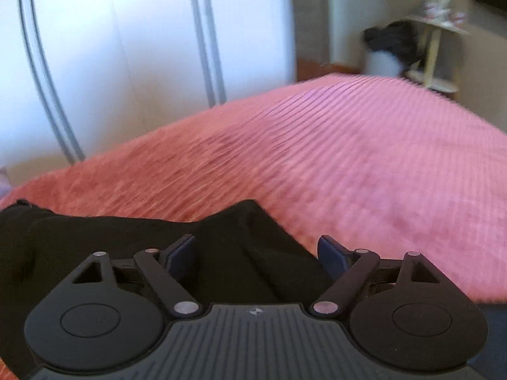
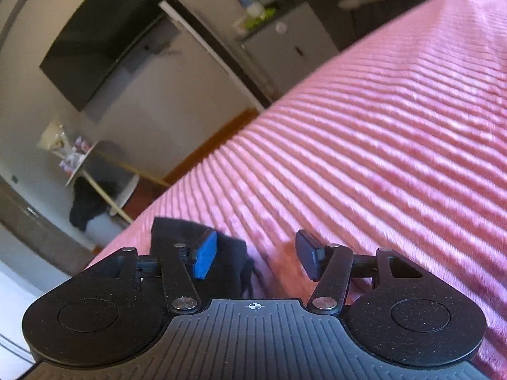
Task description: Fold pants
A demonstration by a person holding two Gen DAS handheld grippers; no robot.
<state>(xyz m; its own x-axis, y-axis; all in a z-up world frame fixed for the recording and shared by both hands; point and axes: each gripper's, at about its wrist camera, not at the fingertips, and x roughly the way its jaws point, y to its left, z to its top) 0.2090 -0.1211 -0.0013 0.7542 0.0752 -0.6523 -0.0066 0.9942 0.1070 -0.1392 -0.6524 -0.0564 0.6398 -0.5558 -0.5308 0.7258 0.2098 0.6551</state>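
Looking along my left gripper (image 1: 256,255), I have its fingers spread wide and holding nothing, with the black pants (image 1: 126,247) lying bunched under and between them at the near edge of the bed (image 1: 348,164). I judge this to be the very start of the fold: the cloth is still a heap, so the next move calls for closing on an edge or the waistband and drawing it out flat (which part lies under me I cannot tell, black on black). Beyond the pink ribbed bedcover stand white wardrobe doors (image 1: 126,63) and, past the far corner of the bed, a small side table (image 1: 434,50) with dark clothing (image 1: 393,42) beside it. Through my right gripper (image 2: 256,255), also spread and empty, one end of the pants (image 2: 177,228) shows just beside the left finger near the bed's edge, the bare cover between the pads. A dark wall screen (image 2: 104,38) and a grey cabinet (image 2: 294,50) sit beyond.
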